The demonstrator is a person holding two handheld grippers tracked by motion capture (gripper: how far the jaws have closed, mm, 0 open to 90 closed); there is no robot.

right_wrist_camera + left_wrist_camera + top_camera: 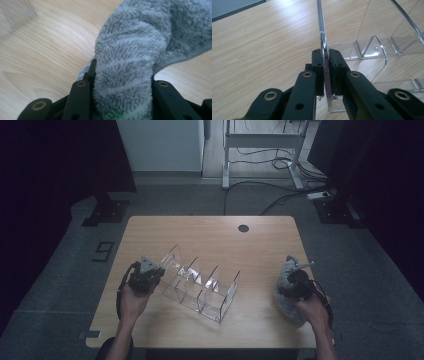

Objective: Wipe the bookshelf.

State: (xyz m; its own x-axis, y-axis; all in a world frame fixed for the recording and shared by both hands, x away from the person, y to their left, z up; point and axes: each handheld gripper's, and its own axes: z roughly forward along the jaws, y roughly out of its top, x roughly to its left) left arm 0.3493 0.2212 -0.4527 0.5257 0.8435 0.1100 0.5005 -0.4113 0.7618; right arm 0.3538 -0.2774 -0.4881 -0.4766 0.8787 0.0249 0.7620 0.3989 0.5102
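In the high view the left gripper (150,271) is holding the near-left end of the clear acrylic organizer (200,284) on the wooden table (210,232), while the right gripper (296,281) is gripping a grey fluffy cloth (287,295) at the right edge. In the left gripper view the jaws are clamping the organizer's thin end wall (323,37); keeping that pinch firm should be steadying it for wiping. In the right gripper view the jaws are squeezing the bunched cloth (130,62); it seems wise to be keeping a thick fold forward.
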